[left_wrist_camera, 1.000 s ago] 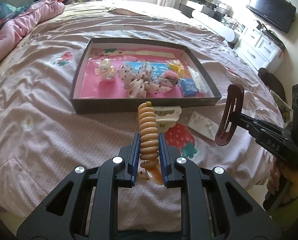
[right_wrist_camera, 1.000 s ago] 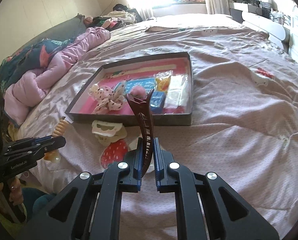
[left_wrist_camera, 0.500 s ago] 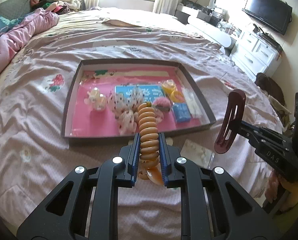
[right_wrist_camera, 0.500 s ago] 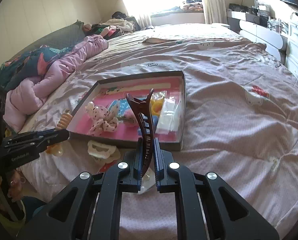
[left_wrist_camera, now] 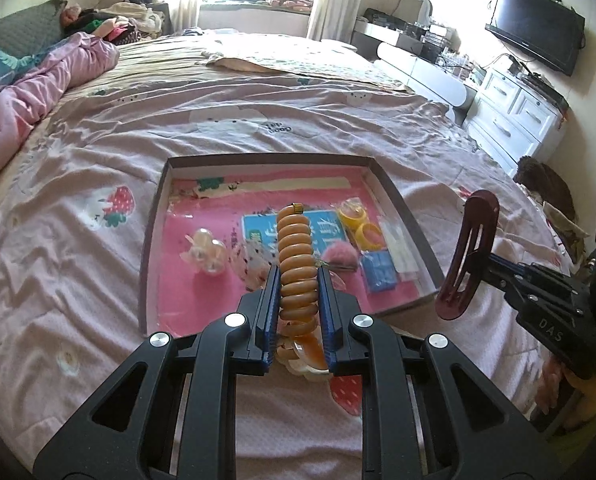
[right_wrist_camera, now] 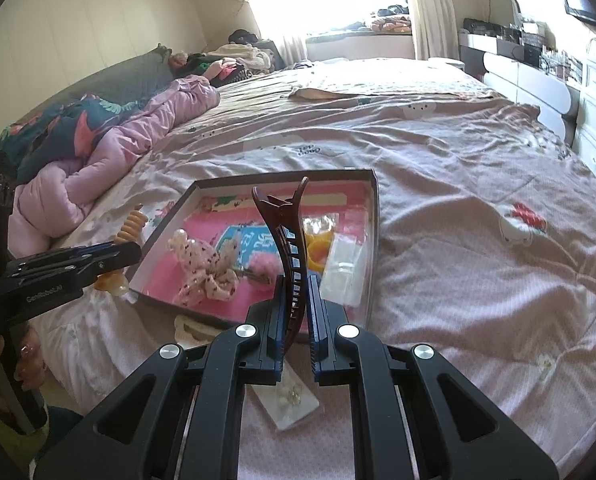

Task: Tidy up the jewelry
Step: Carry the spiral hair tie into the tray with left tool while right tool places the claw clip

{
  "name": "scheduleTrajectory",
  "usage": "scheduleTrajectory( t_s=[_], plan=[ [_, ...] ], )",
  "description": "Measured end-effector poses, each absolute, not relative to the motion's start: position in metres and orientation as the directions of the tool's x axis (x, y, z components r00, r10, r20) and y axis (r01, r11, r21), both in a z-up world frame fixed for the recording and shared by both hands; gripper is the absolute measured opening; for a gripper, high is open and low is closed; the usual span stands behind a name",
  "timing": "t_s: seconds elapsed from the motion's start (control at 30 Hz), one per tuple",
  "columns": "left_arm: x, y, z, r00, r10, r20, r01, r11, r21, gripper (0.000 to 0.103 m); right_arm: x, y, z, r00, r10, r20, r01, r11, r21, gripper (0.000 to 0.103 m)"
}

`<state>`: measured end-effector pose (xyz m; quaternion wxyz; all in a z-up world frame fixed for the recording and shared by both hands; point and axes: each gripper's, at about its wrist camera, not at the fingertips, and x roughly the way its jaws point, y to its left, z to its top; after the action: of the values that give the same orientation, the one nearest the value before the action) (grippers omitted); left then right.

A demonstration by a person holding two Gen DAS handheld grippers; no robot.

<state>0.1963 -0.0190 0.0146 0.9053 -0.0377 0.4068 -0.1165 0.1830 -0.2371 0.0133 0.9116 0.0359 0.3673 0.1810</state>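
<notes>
STEP: carry to tray (left_wrist_camera: 414, 224) | L claw (left_wrist_camera: 298, 300) clamped on orange coil clip (left_wrist_camera: 296, 256) | R claw (right_wrist_camera: 296, 304) clamped on maroon hair clip (right_wrist_camera: 286, 240) | NEXT (est.): lower both into tray, release.

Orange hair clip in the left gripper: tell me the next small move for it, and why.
Probably carry it forward and lower it over the bare pink floor at the box's near left. The left gripper is shut on the orange hair clip, held above the box's near edge, not yet inside. The right gripper holds the dark red hair clip alongside, so keep them apart.
</notes>
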Motion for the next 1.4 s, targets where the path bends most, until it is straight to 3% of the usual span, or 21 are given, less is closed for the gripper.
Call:
scheduleTrajectory(
  t_s=[0.77,1.4],
  plan=[
    [0.231,0.027,-0.023,0.621,-0.171,-0.765,0.076,0.985,-0.158,0.012,0.24,-0.199,-0.012,0.605,0.391,-0.693,-0.313,0.918,0.244,0.01],
    [0.242,0.043,-0.038,0.617,-0.151,-0.772,0.04,0.986,-0.161,0.012,0.249,-0.152,-0.019,0.548,0.438,-0.713,-0.418,0.881,0.22,0.01]
  ],
)
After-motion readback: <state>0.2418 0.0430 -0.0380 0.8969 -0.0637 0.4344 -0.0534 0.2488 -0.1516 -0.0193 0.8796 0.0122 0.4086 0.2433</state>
